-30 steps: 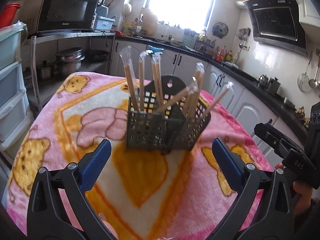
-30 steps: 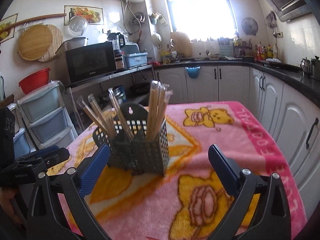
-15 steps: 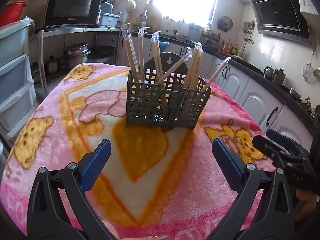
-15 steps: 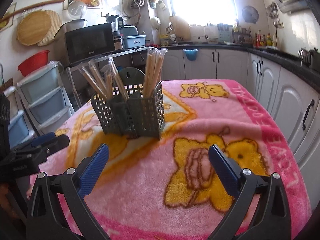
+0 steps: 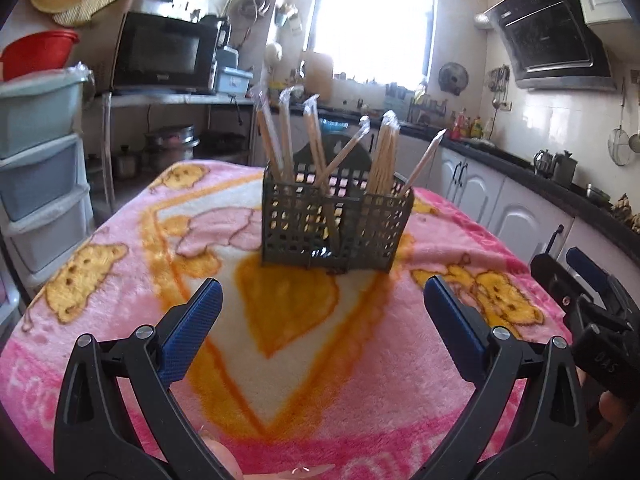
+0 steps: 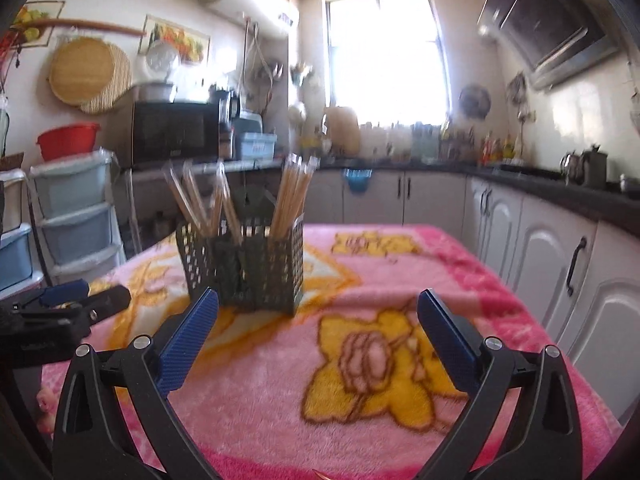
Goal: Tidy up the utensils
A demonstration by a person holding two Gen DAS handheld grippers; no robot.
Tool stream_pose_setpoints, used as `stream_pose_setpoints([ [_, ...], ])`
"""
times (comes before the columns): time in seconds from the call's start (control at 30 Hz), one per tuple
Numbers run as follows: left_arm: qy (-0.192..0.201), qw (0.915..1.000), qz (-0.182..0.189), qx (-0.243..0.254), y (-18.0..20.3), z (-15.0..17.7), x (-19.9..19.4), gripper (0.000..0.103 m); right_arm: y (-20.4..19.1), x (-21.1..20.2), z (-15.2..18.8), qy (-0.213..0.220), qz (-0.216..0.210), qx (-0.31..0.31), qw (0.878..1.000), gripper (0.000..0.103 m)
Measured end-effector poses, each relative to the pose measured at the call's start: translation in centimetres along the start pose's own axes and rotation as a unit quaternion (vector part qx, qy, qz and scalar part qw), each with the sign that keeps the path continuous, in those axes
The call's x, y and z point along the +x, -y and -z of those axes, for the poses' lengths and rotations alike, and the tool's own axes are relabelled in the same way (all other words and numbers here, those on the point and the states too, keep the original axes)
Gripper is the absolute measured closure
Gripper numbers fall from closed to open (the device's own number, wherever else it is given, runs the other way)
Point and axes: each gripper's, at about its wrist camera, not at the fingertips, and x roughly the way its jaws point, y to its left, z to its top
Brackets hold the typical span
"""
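Left wrist view, left gripper (image 5: 322, 300) spread wide and empty, utensil basket (image 5: 336, 226) ahead, apart, right gripper (image 6: 318, 312) likewise.

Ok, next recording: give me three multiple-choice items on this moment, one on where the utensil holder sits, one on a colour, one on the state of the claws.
1. Where does the dark mesh utensil holder stand?
A. On the pink blanket that covers the table
B. On the black counter
C. Inside a drawer unit

2. What colour are the pads on the claw fingers?
A. Red
B. Blue
C. Yellow

3. What state are the left claw and the right claw in?
A. Both shut on chopsticks
B. Left open, right shut on the holder
C. Both open and holding nothing

Answers: 1 A, both views show the holder's base resting on the blanket. 2 B, the ribbed pads show blue against black arms. 3 C, each view shows its fingers spread wide with only blanket between them, while the wrapped chopsticks stand in the holder.
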Motion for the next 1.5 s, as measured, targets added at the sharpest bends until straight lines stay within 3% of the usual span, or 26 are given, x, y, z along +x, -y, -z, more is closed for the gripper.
stream_pose_setpoints([
  [0.1,0.025,0.9997,0.001,0.004,0.5,0.4,-0.3,0.010,-0.2,-0.7,0.0,0.021,-0.006,-0.005,1.000,0.006],
  [0.4,0.054,0.9985,0.006,0.012,0.8,1.1,-0.6,0.010,-0.1,-1.1,0.7,0.017,-0.013,0.013,1.000,0.006],
  [1.5,0.063,0.9980,0.001,-0.002,-0.2,1.1,-1.0,0.010,-0.3,-0.8,1.2,-0.001,-0.009,0.006,1.000,0.006],
])
